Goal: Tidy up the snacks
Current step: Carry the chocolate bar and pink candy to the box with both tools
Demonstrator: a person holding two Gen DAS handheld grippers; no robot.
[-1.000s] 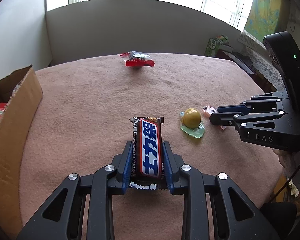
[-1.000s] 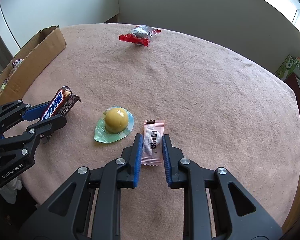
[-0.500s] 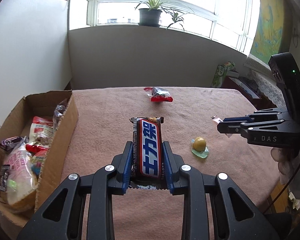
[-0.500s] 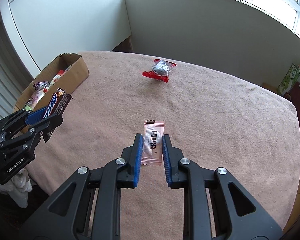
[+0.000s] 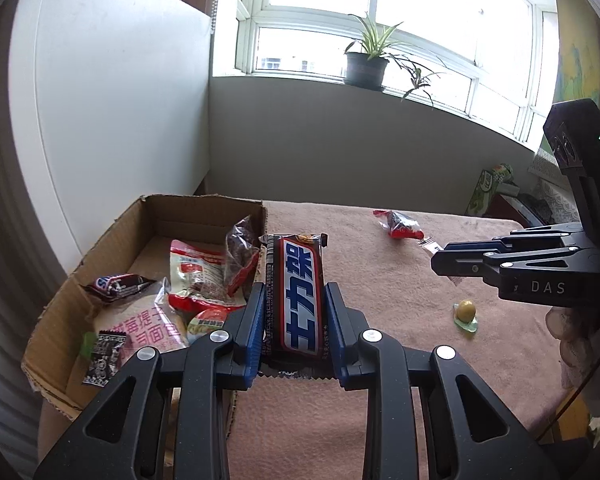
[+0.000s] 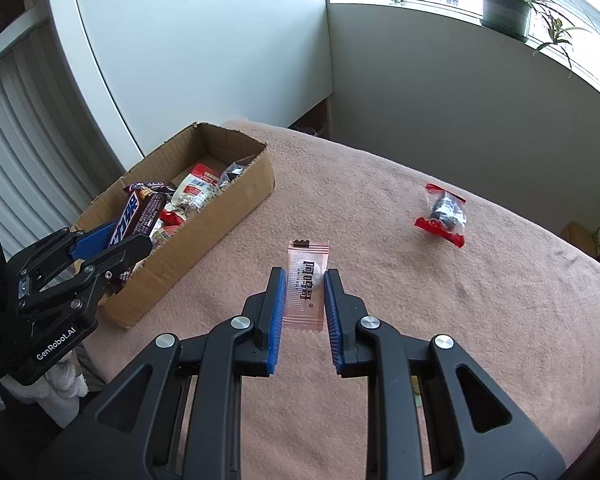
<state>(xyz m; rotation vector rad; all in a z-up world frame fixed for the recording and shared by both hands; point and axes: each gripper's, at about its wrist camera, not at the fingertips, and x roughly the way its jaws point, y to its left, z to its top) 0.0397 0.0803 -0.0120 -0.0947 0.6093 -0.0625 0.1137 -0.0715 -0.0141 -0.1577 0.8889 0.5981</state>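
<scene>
Left wrist view: we see our left gripper (image 5: 295,308) pinching a chocolate bar (image 5: 296,294) lengthwise between its blue pads, the wrapper's far end pointing to twelve o'clock. The bar hangs just above the near right edge of the cardboard box (image 5: 204,210), which sits at ten o'clock on the pink tablecloth (image 5: 380,280). Inside the box lie several packets: a red and white pouch (image 5: 192,276), a pale bread bag with pink lettering (image 5: 144,324) and a small black sweet (image 5: 102,360) nearest us. At three o'clock our right gripper (image 5: 440,258) reaches in from the side, a corner of its wrapper showing at the tips. Below it, at about four o'clock from the bar, a yellow jelly cup (image 5: 465,312) rests on the cloth. A red-ended packet (image 5: 400,228) lies at one o'clock, well apart from everything else.

Right wrist view: our right gripper (image 6: 304,288) is clamped on a pink candy sachet (image 6: 306,284), held clear of the cloth. The box (image 6: 220,216) is at ten o'clock, with the left gripper (image 6: 112,240) and its bar (image 6: 138,214) over the box's near end. The red-ended packet (image 6: 444,216) sits at two o'clock. A potted plant (image 6: 504,0) stands on the windowsill.
</scene>
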